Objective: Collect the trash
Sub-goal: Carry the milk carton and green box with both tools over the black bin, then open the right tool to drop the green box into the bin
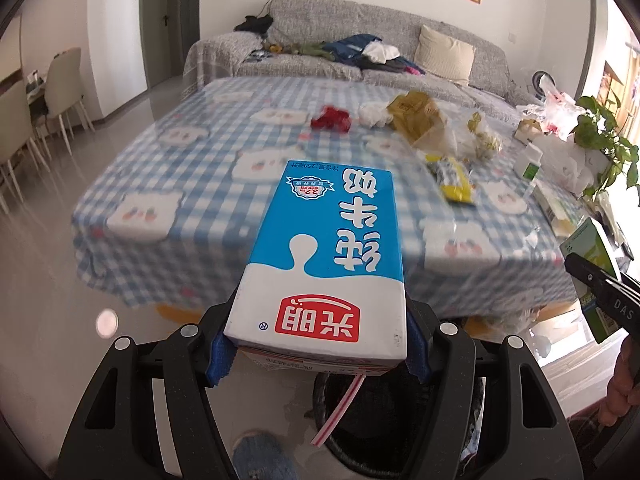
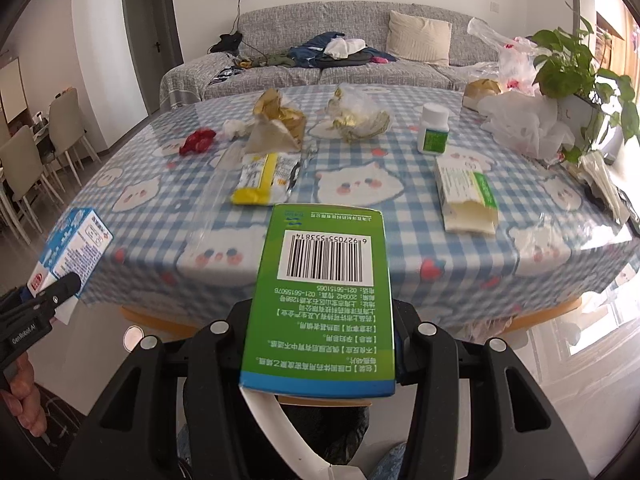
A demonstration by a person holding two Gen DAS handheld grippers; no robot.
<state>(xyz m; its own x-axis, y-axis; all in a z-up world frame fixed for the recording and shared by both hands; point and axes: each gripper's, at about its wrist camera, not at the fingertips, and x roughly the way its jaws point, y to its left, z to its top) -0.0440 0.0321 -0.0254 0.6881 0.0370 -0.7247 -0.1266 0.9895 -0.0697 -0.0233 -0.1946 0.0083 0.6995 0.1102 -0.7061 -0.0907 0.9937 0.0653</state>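
My left gripper (image 1: 318, 344) is shut on a blue and white milk carton (image 1: 328, 260) with a striped straw (image 1: 340, 408), held in front of the table's near edge above a dark bin (image 1: 400, 420). My right gripper (image 2: 324, 344) is shut on a green medicine box (image 2: 324, 296), also held off the near edge over a white-rimmed bin (image 2: 288, 432). Each gripper shows in the other's view: the right gripper with the green box (image 1: 592, 272), the left gripper with the carton (image 2: 72, 248). Trash lies on the checked tablecloth (image 2: 400, 216): a yellow wrapper (image 2: 264, 180), a brown paper bag (image 2: 280, 124), a red scrap (image 2: 198, 140), a crumpled clear bag (image 2: 356, 116).
A white pill bottle (image 2: 433, 128), an open white-green box (image 2: 466, 196), white plastic bags (image 2: 524, 120) and a potted plant (image 2: 572, 64) stand at the table's right. A grey sofa (image 2: 320, 60) with clothes is behind. Dining chairs (image 2: 24, 172) stand at left.
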